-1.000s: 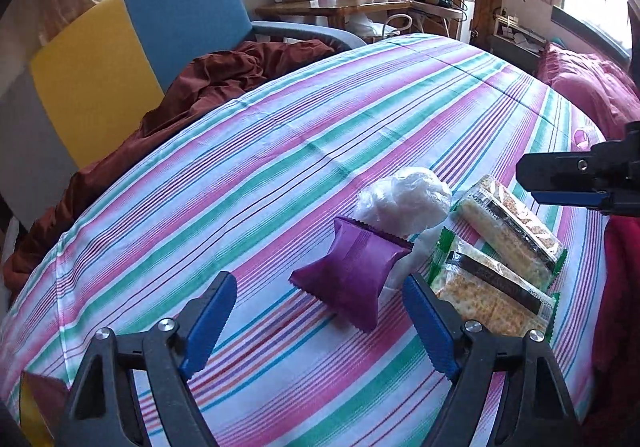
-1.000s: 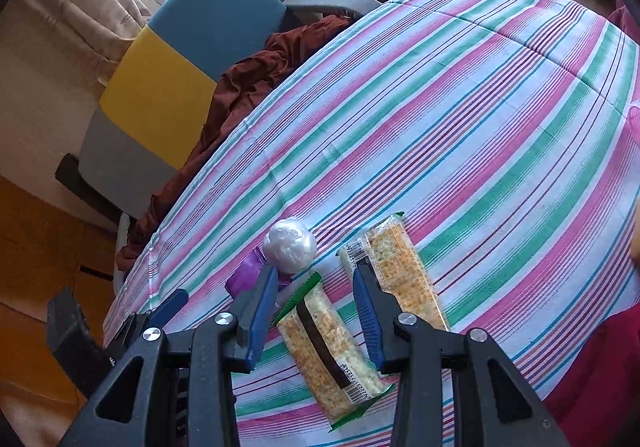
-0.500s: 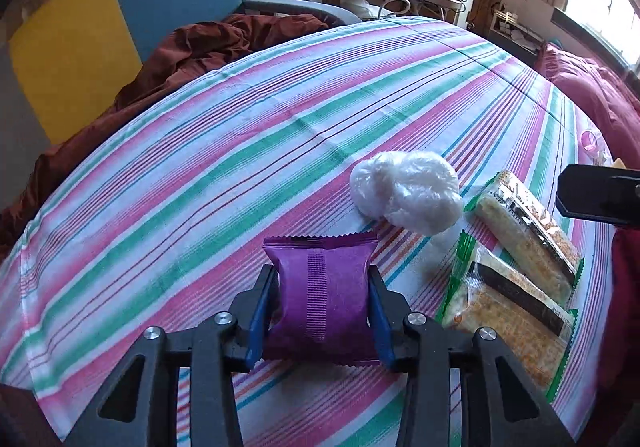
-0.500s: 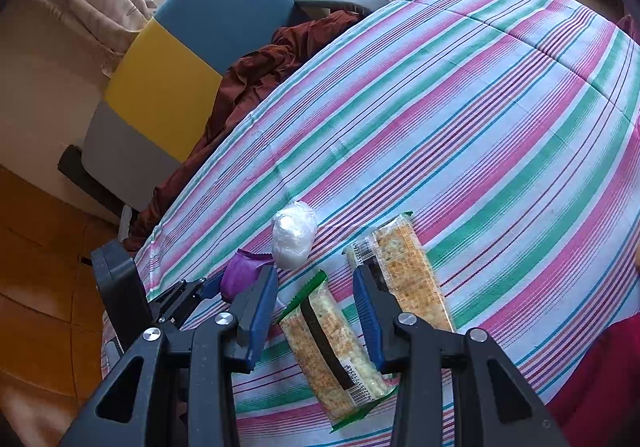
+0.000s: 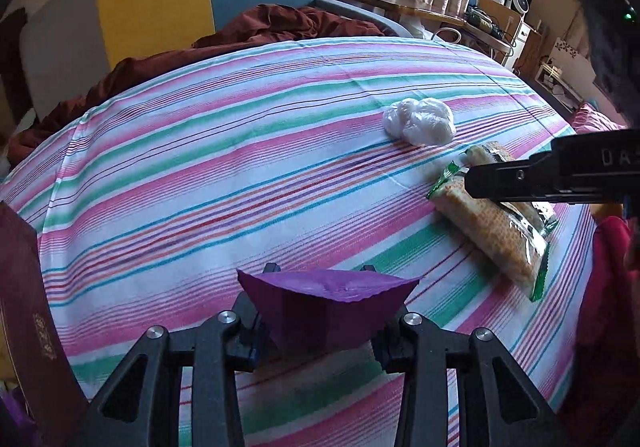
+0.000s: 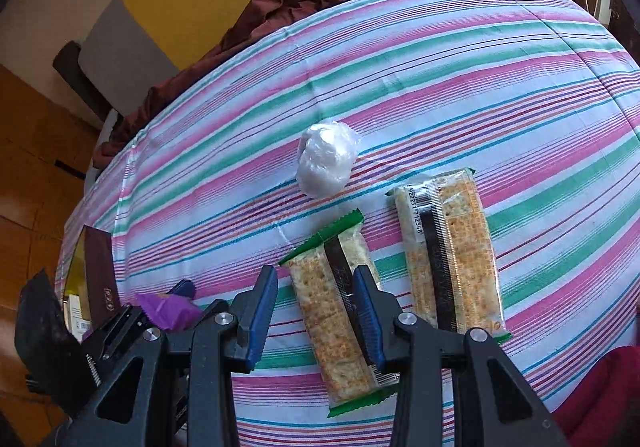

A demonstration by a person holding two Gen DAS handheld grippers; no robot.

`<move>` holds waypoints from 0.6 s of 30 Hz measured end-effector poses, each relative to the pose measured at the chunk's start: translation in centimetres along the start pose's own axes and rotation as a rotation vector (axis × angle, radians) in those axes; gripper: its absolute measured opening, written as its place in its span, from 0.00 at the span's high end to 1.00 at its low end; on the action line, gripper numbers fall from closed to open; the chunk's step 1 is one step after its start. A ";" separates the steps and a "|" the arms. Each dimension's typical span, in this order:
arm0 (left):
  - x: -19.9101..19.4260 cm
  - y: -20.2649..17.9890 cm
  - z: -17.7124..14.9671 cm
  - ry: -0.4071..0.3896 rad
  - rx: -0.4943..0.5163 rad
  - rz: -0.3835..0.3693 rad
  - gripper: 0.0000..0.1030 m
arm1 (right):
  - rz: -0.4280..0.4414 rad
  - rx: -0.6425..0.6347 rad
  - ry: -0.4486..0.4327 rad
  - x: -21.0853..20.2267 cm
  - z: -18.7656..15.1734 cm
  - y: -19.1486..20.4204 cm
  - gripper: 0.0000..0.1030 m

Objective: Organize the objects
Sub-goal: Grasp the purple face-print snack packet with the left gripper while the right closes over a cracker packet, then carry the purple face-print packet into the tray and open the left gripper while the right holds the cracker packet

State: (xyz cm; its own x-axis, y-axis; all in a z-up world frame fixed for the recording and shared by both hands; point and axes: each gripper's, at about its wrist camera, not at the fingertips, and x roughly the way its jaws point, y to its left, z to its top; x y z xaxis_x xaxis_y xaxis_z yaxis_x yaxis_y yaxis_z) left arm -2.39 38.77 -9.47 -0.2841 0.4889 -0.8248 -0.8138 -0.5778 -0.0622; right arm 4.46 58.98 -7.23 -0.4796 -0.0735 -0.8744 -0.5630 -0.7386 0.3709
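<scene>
The left tool [image 5: 328, 311] is pinching a purple snack packet [image 5: 326, 309] between its pads, and its jaws are closing further on the soft wrapper, which bulges up in a wedge above the grip; the packet looks lifted clear of the striped cloth of the bench [image 5: 240, 167], near its front edge. That hold across the packet's middle suits a puffy pouch, since the sealed ends would slip. The right tool [image 6: 316, 307] hovers over the nearer cracker pack [image 6: 340, 319], its blue pads straddling the pack's width; they stand about as wide as the pack, so whether they press on it I cannot tell. The pack lies flat, lengthwise toward the camera, so a grip across its narrow side is the natural one. A second cracker pack [image 6: 452, 255] lies just beside it to the right, parallel, and a crumpled white plastic bag [image 6: 326, 161] sits a little farther back. At the bench's left edge stands a dark maroon box [image 6: 100, 275], probably where the sorted snacks are meant to go, and the purple packet is already the closest item to it.
</scene>
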 end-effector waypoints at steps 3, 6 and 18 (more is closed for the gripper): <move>-0.1 0.4 -0.2 -0.007 -0.025 -0.017 0.61 | -0.036 -0.030 -0.003 0.1 -0.2 0.4 0.59; 0.0 0.7 -0.2 -0.007 -0.037 -0.038 0.61 | -0.074 -0.036 -0.030 -0.4 -0.2 0.4 0.59; -0.1 1.8 0.1 -0.014 -0.093 -0.116 0.55 | -0.108 -0.090 0.056 1.3 -0.9 1.2 0.55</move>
State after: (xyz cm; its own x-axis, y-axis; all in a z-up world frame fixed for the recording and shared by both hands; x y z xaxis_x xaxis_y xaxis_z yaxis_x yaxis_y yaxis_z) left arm -3.94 37.77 -9.44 -0.1984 0.5644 -0.8013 -0.7915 -0.5745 -0.2087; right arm 3.80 57.43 -8.18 -0.3797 -0.0258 -0.9248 -0.5457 -0.8009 0.2464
